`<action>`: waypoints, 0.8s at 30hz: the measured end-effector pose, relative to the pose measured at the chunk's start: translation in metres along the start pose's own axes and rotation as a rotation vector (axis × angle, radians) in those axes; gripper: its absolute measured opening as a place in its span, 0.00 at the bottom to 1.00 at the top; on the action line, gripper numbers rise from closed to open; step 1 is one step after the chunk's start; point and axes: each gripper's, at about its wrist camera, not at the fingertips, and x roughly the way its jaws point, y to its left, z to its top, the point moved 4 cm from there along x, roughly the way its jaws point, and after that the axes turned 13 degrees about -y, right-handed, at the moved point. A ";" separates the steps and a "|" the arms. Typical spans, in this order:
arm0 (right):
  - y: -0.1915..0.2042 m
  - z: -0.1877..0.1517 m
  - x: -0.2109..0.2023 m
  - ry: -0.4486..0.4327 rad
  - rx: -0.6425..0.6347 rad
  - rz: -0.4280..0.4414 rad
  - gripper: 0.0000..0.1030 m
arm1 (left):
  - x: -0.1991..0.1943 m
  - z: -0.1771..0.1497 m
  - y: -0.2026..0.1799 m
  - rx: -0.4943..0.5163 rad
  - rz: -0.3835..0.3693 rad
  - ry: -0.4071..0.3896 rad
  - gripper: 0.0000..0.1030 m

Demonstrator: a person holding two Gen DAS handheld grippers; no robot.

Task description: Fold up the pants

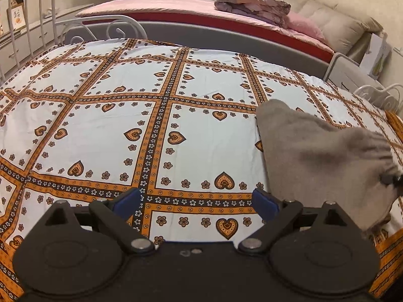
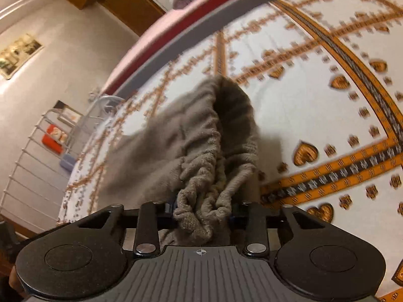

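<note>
Grey-brown fleece pants [image 1: 325, 156] hang lifted at the right of the left wrist view, above a bed sheet [image 1: 151, 125] with orange bands and heart prints. My left gripper [image 1: 199, 201] is open and empty over the sheet, left of the pants, its blue pads [image 1: 131, 198] wide apart. My right gripper [image 2: 202, 209] is shut on the gathered elastic waistband of the pants [image 2: 201, 151], which trail away from it onto the sheet [image 2: 314, 88]. In the left wrist view the right gripper's tip shows at the pants' right edge [image 1: 391, 177].
A white metal bed frame [image 1: 30, 32] runs along the left side and curls at the right corner [image 1: 377, 95]. A second bed with pink sheet [image 1: 176, 10], folded quilt [image 1: 252, 2] and pillows stands behind. A grey rail [image 2: 201, 32] borders the patterned bed.
</note>
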 end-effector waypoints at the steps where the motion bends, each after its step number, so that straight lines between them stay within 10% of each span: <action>1: 0.003 0.002 -0.002 -0.004 0.004 0.009 0.33 | 0.000 0.000 0.001 0.003 0.002 0.001 0.86; 7: 0.038 0.020 0.001 -0.037 0.078 0.110 0.33 | -0.002 0.001 0.006 -0.004 -0.002 -0.008 0.86; 16: 0.167 0.065 -0.025 -0.200 0.102 0.494 0.31 | -0.005 0.005 0.013 -0.041 0.003 -0.023 0.86; 24: -0.012 -0.007 0.008 -0.035 0.286 -0.109 0.30 | -0.006 0.005 0.011 -0.031 -0.003 -0.025 0.87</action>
